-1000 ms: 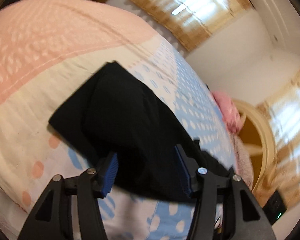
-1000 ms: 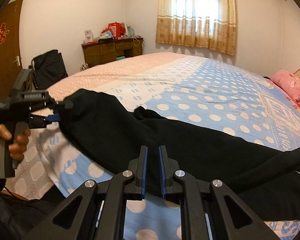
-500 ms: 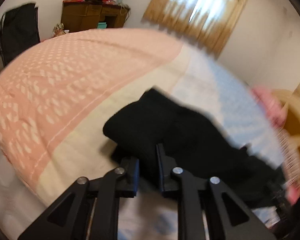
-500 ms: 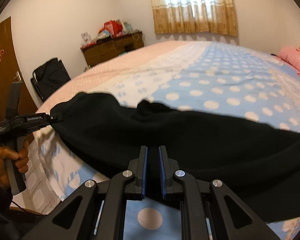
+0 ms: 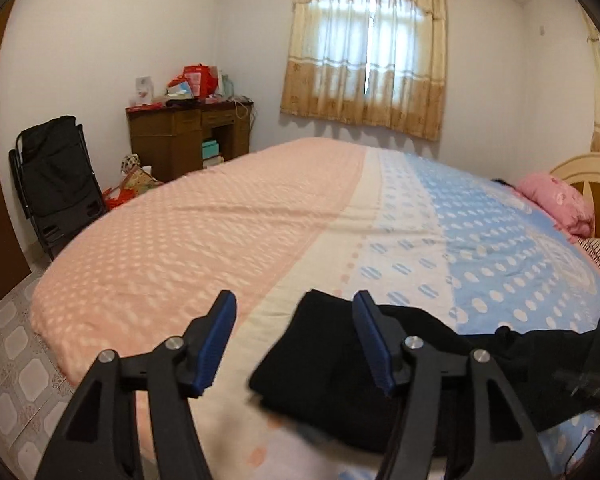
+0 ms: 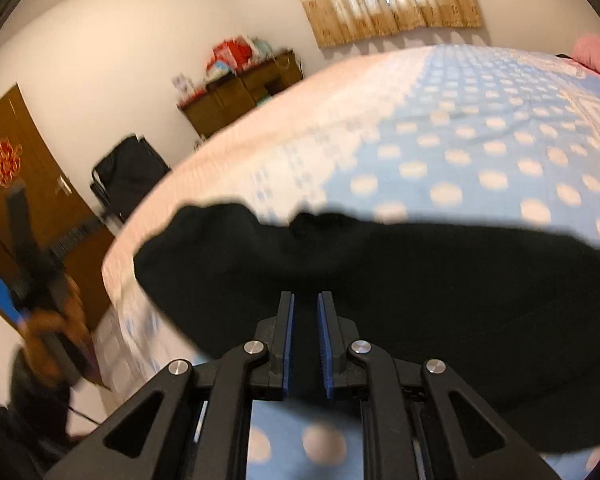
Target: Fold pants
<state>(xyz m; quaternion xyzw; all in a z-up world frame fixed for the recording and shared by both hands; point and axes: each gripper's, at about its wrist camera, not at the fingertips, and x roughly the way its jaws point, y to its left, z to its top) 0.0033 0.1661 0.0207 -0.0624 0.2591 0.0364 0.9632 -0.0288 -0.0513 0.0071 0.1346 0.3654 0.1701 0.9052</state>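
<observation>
Left gripper (image 5: 294, 342) opening, empty; right gripper (image 6: 305, 346) opening narrowly over black fabric pants (image 6: 420, 280): fold could slump.

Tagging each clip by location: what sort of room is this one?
A home bedroom, most likely: a large bed with a dotted pink-and-blue cover, a pink pillow by the headboard, and a curtained window.
</observation>
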